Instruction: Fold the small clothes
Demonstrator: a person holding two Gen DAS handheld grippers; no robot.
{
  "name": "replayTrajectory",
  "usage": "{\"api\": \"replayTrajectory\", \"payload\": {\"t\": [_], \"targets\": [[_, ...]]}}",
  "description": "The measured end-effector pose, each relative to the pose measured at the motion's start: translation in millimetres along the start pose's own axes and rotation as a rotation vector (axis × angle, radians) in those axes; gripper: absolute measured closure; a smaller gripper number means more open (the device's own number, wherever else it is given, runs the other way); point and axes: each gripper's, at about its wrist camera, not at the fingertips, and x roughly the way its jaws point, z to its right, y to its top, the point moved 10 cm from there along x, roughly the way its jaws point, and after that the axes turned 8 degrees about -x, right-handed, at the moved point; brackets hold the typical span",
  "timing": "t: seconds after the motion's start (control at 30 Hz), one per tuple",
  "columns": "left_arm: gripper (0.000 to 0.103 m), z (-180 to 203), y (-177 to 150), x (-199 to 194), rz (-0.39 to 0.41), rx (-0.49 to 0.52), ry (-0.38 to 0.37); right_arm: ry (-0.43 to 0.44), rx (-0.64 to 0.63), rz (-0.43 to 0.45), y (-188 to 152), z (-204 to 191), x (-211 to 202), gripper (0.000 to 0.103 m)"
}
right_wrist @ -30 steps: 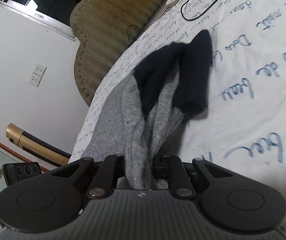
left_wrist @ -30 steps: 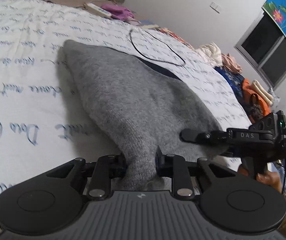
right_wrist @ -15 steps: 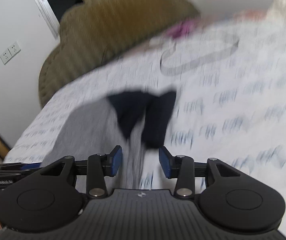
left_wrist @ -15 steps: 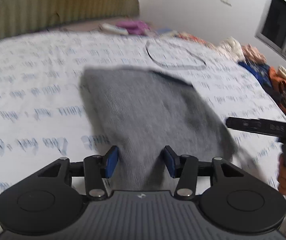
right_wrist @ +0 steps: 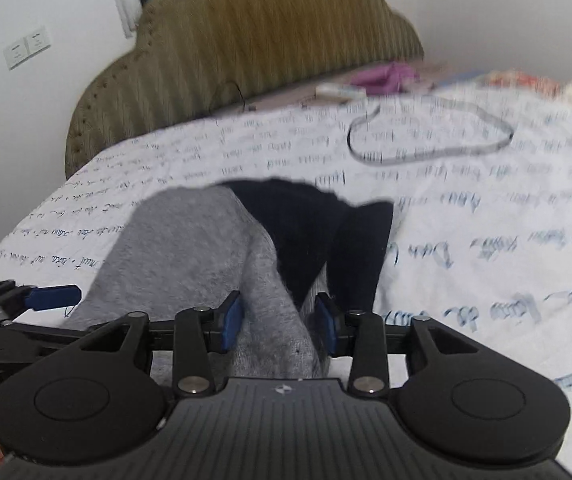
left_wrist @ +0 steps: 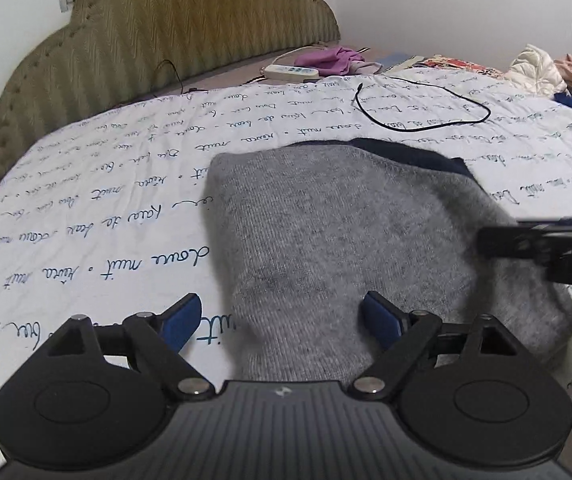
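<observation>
Both grippers' fingers (left_wrist: pixel 179 322) opening, gripping nothing; sweater (left_wrist: pixel 350 240) lying lengthwise ahead toward headboard (left_wrist: pixel 165 28), between both.

Sweater (left_wrist: pixel 350 240) on bed (left_wrist: pixel 85 216), cable (left_wrist: pixel 422 108) behind

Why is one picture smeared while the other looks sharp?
Right wrist view: motion blur streaks the cable and the sheet's writing; the sweater stays fairly clear. Left wrist view: sharp, the writing on the sheet readable; only the right gripper at the edge is blurred. Both views bend straight lines, as fisheye lenses do.
</observation>
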Motion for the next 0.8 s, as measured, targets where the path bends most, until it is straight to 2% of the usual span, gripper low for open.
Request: {"api": "replayTrajectory", "payload": {"t": [0.1,0.2,0.3,0.47,0.8], "targets": [[0.015,1.6,-1.1,-1.3,-0.001,-0.009,0.003,-0.029,-0.069,-0.018,-6.2,-3.9,-1.2,0.041],[0.015,2.2,-3.9,-1.1,-0.007,-0.022,0.005,-0.069,-0.072,-0.094,-19.4,1.2,10.1,0.039],[0.015,1.1,-8.2,-4.6,-0.009,-0.031,0.008,-0.058,-0.031,-0.083,-23.1,2.7,6.8,0.034],[0.015,-1.7,-14.5,-11.1,-0.015,-0.068,0.003,-0.071,-0.025,-0.08,-27.0,-0.1,3.5,0.019],[0.015,-2.9,-30.6,-26.4,-0.016,-0.109,0.005,-0.063,-0.01,-0.086,-45.0,-9.7,-12.6,0.01]]}}
